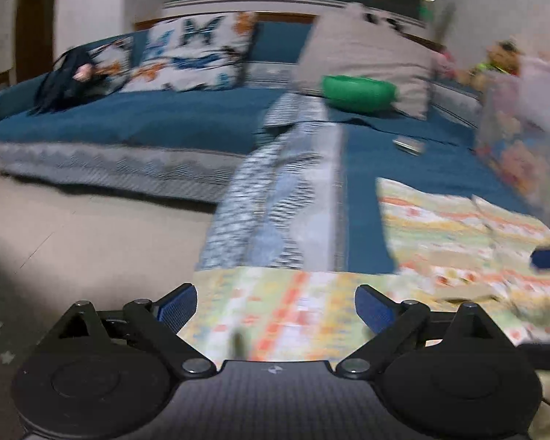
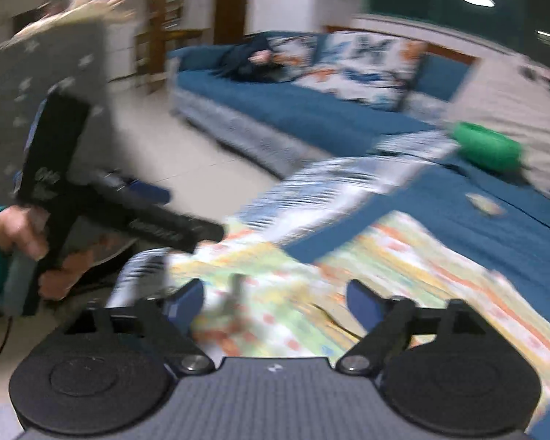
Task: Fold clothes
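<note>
both my tools, left tool (image 1: 275, 302) and right tool (image 2: 275, 300), spread empty over the pastel striped cotton garment (image 1: 458, 231); next, pinch its 6 o'clock hem.

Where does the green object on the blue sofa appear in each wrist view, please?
Left wrist: green object, upper centre-right, against the grey cushion.
Right wrist: green object, right of centre, by the same cushion.
Shared landmark: butterfly-print pillow.
</note>
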{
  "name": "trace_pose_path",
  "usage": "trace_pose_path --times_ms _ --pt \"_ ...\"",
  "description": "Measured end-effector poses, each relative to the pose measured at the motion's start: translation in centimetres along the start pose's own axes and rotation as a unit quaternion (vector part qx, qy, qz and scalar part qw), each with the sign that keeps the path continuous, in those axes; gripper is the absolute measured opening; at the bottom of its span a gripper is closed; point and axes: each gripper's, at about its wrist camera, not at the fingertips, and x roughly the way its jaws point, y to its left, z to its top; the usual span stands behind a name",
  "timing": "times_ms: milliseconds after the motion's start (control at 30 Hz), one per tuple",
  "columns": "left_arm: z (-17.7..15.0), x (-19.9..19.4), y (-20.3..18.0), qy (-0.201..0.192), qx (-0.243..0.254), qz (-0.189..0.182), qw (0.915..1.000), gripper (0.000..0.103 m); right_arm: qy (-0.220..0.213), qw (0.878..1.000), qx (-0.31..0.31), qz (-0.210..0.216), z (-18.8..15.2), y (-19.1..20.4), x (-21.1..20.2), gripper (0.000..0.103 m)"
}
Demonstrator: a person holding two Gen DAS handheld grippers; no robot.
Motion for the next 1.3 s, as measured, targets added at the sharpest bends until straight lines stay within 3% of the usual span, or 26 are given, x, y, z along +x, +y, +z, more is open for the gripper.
trace_pose_path --times_ms 100,300,667,800,1133,1300 --pt "-0.5 0.2 -2.7 0.006 0.031 -0.016 0.9994 0.095 -0.017 0.997 0.042 -0.055 -1.6 -1.7 -2.2 0.103" --pt "-1.8 0.5 -7.1 0.016 0.085 -0.031 0.9957 0.098 -0.004 0.983 0.12 -0.137 -5.5 -4.9 -5.0 0.103" --pt "-3.6 1.7 -9.2 0.042 0.122 -0.027 0.9912 0.099 0.039 0.957 0.196 -0.208 -11.1 -6.8 -6.7 0.103" --pt "-3.6 2.1 -9.0 0.049 0.112 -0.031 0.9921 0.1 0.054 0.95 0.213 -0.221 -12.3 -7.2 -7.3 0.103" --pt "-3.5 2.4 -8.3 0.057 0.101 -0.031 0.9928 0.101 0.069 0.937 0.225 -0.256 -13.6 -9.2 -9.1 0.103" --pt "-3.3 2.2 -7.9 0.058 0.105 -0.019 0.9925 0.101 0.071 0.919 0.245 -0.301 -14.3 -12.4 -10.6 0.102"
